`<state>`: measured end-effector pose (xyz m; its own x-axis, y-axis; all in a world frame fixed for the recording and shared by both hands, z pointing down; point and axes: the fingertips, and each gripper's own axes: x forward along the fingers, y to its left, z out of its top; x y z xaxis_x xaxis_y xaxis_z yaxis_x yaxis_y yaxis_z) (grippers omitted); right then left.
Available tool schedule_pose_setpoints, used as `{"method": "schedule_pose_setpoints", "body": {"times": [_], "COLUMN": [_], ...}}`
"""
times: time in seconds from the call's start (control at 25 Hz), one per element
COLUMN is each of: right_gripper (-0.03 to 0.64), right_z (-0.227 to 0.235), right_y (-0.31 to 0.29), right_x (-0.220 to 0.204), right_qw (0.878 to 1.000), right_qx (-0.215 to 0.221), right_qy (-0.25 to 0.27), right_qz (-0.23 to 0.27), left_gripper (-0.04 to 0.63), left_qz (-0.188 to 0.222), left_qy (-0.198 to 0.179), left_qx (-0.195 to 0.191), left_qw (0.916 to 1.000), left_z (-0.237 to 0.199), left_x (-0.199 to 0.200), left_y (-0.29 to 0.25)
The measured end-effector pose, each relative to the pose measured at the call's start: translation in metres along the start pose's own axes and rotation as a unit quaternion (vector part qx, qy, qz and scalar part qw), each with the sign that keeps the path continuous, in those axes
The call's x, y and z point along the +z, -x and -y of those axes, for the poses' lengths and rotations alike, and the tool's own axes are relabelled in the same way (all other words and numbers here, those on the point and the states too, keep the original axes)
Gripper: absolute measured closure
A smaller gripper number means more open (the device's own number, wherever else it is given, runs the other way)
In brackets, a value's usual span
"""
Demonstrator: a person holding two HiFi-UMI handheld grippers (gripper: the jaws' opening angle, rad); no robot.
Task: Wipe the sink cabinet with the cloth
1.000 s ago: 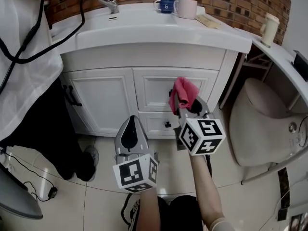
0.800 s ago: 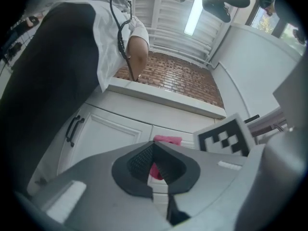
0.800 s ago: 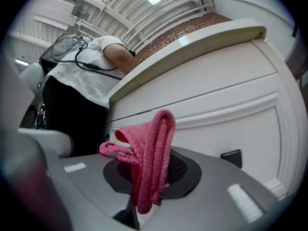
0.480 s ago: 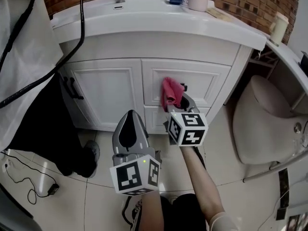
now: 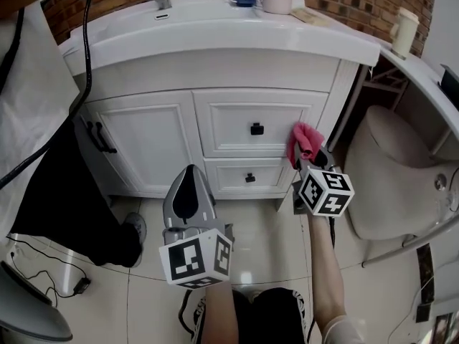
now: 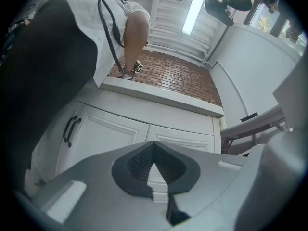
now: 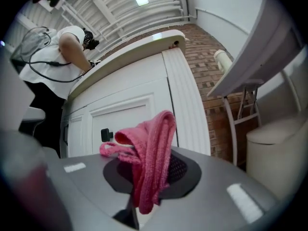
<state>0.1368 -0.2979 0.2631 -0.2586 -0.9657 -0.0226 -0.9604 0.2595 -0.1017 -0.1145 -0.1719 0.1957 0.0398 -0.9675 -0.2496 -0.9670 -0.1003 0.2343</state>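
Jaws on the right gripper [image 5: 314,160] squeeze the pink cloth [image 5: 303,139] by the right edge of the white sink cabinet [image 5: 154,138], beside its top drawer [image 5: 237,124]. The left gripper [image 5: 188,185] hangs lower, closed and empty. A toilet [image 5: 391,170] stands close on the right, and a person [image 5: 36,120] on the left.

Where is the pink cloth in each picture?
Head view: right of middle, the cloth is pinched in the right gripper, near the right edge of the cabinet.
Left gripper view: not in it.
Right gripper view: low middle, between the jaws.
Shared landmark: the white cabinet, in all three.
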Motion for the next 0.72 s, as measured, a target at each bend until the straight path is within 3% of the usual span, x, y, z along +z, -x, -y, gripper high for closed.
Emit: {"method": "schedule_pose_setpoints", "body": {"times": [0.28, 0.36, 0.52, 0.6, 0.72], "right_gripper": [0.546, 0.546, 0.546, 0.546, 0.546], "right_z": [0.046, 0.041, -0.044, -0.103, -0.185], "right_y": [0.022, 0.029, 0.022, 0.007, -0.016], "right_x": [0.001, 0.005, 0.012, -0.002, -0.033], "right_qw": [0.997, 0.996, 0.999, 0.998, 0.992], "right_qx": [-0.073, -0.072, 0.005, 0.053, 0.123], "right_qy": [-0.036, -0.042, -0.024, -0.018, 0.023], "right_qz": [0.006, 0.009, 0.023, 0.01, -0.023], "left_gripper": [0.58, 0.58, 0.58, 0.58, 0.58], "left_qz": [-0.008, -0.008, -0.01, -0.012, -0.022], "left_qy": [-0.012, -0.02, -0.061, -0.071, -0.084], "left_qx": [-0.008, -0.017, -0.09, -0.076, -0.018], "left_qw": [0.9999, 0.9996, 0.994, 0.9945, 0.996], "left_z": [0.011, 0.016, 0.03, 0.005, -0.05], "left_x": [-0.005, -0.009, -0.022, -0.026, -0.032], "left_y": [0.0, -0.004, -0.025, -0.03, -0.031]}}
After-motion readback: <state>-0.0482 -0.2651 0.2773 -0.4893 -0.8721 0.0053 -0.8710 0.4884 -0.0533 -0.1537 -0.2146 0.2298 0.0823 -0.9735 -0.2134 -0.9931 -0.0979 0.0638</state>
